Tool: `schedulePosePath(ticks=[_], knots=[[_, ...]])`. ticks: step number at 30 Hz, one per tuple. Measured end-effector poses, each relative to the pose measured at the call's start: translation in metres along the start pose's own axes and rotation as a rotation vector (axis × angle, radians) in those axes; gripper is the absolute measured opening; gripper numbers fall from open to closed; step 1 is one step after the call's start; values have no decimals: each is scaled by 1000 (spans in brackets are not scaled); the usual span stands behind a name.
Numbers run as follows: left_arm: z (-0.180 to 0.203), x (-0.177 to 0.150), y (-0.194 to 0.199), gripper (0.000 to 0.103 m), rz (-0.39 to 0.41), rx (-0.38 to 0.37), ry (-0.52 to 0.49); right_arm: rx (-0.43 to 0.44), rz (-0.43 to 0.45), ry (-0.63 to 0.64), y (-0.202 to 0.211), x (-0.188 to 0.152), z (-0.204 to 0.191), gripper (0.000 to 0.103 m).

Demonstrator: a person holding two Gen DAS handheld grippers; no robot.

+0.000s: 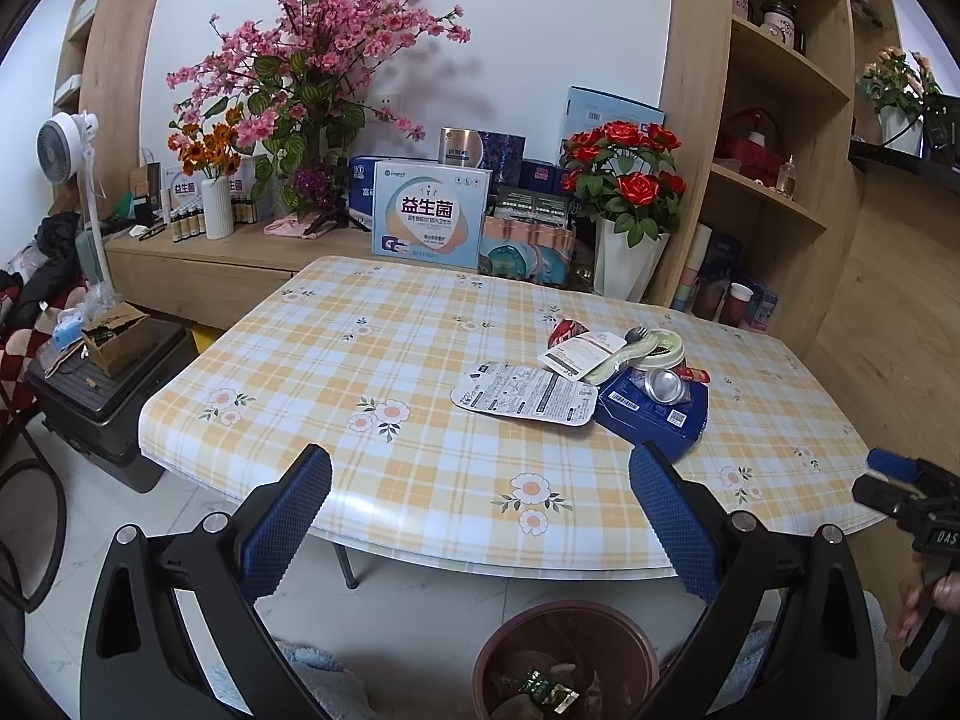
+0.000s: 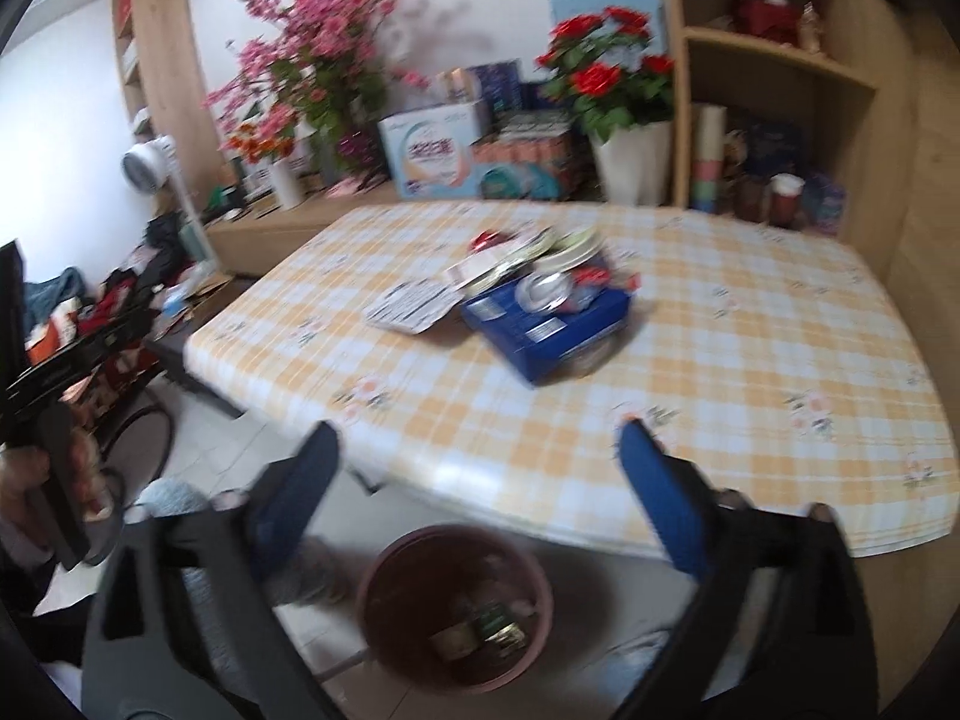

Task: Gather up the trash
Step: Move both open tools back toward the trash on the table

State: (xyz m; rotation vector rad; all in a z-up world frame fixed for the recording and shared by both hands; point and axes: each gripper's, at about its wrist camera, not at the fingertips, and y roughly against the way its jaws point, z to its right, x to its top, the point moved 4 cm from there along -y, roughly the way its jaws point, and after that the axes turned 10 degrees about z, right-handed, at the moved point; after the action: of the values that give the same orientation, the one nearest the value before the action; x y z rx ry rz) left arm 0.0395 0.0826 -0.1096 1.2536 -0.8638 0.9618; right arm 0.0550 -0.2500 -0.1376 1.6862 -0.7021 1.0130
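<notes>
A pile of trash lies on the checked table (image 1: 336,372): a dark blue box (image 1: 651,420), a white printed packet (image 1: 522,393), a foil cup (image 1: 663,385), a round lid (image 1: 660,347) and a red wrapper (image 1: 564,330). On the floor under the table's near edge stands a brown bin (image 1: 498,642) holding a green wrapper (image 1: 543,690). My left gripper (image 1: 480,457) hangs open above the bin, nothing between its fingers. My right gripper (image 2: 478,431) is also open and empty over the bin (image 2: 540,576), with the blue box (image 2: 540,330) further ahead in a blurred view.
A low wooden shelf behind the table carries flower vases (image 1: 630,264), boxes (image 1: 429,216) and bottles. A black case with a cardboard box (image 1: 117,339) stands left of the table, a white fan (image 1: 63,147) beyond. Tall shelving (image 1: 774,138) rises at the right.
</notes>
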Motion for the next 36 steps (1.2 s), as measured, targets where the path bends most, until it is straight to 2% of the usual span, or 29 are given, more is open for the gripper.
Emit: schedulePosePath(ticks=[13, 22, 26, 32, 34, 36], knots=[[3, -4, -25, 97, -35, -5, -22, -224, 12, -6, -18, 14, 62, 97], [18, -13, -68, 97, -83, -55, -67, -232, -2, -42, -44, 13, 83, 97], [23, -23, -101, 97, -116, -77, -51, -274, 9, -35, -56, 13, 92, 97], [38, -39, -163, 97, -98, -102, -194, -233, -31, -110, -85, 9, 106, 97], [40, -45, -186, 97, -118, -106, -234, -226, -38, -122, -94, 10, 109, 97], [47, -53, -211, 97, -143, -121, -331, -235, -36, -133, -101, 11, 111, 97]])
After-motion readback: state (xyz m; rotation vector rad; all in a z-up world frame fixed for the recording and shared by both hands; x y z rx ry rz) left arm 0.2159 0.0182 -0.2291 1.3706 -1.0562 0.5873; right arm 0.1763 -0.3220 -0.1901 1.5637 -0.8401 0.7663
